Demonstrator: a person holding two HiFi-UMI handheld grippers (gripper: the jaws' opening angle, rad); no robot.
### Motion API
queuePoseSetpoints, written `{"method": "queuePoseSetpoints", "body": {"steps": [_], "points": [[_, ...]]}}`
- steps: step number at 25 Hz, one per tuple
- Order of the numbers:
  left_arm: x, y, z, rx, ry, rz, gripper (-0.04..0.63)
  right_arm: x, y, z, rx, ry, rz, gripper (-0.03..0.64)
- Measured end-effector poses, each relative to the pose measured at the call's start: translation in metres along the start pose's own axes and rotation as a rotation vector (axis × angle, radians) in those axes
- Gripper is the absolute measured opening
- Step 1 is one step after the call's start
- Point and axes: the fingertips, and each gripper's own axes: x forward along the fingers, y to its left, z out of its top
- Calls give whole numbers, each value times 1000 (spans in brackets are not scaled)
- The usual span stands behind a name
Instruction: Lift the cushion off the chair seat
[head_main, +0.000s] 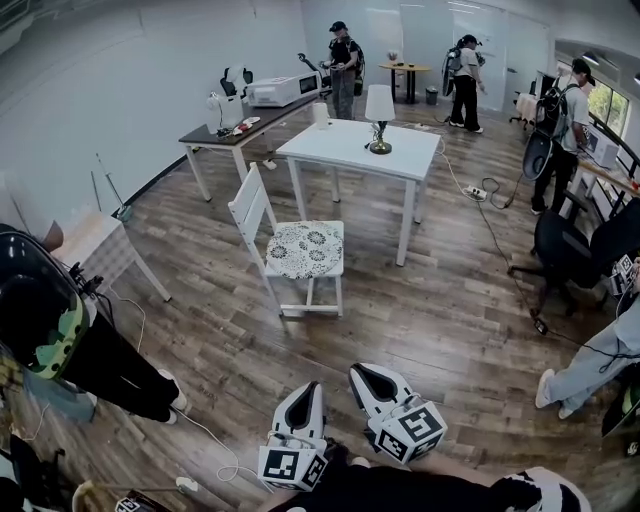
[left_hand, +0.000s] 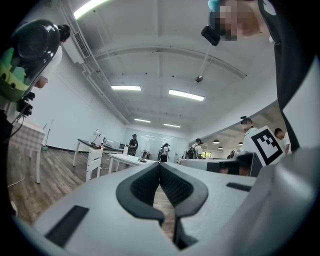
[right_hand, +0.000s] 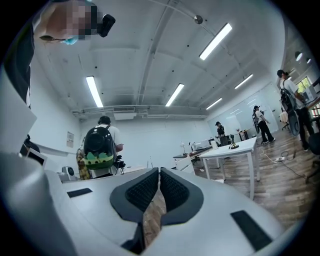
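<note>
The round, lace-patterned cushion (head_main: 305, 248) lies flat on the seat of a white wooden chair (head_main: 250, 205), which stands on the wood floor in front of a white table (head_main: 360, 150). Both grippers are held low at the bottom of the head view, well short of the chair. My left gripper (head_main: 311, 386) points toward it with its jaws shut and nothing between them; in its own view the pads (left_hand: 145, 185) meet at the tip. My right gripper (head_main: 362, 373) sits beside it, also shut and holding nothing. The chair back (left_hand: 93, 161) shows small in the left gripper view.
A lamp (head_main: 379, 115) stands on the white table. A dark desk (head_main: 235, 125) with a printer is at the back left. A person with a backpack (head_main: 50, 320) stands close on the left. Other people, an office chair (head_main: 560, 250) and a floor cable (head_main: 497, 238) are to the right.
</note>
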Motion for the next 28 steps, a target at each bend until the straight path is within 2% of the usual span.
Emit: {"method": "queuePoseSetpoints", "body": {"steps": [5, 11, 19, 28], "points": [[-7, 13, -3, 0, 7, 42, 5, 7, 3, -4, 17, 4, 9, 28], [3, 22, -5, 0, 16, 42, 5, 19, -4, -6, 16, 11, 0, 28], [40, 46, 0, 13, 17, 7, 5, 58, -19, -2, -1, 13, -11, 28], [111, 99, 18, 9, 9, -39, 5, 130, -54, 10, -19, 4, -54, 28]]}}
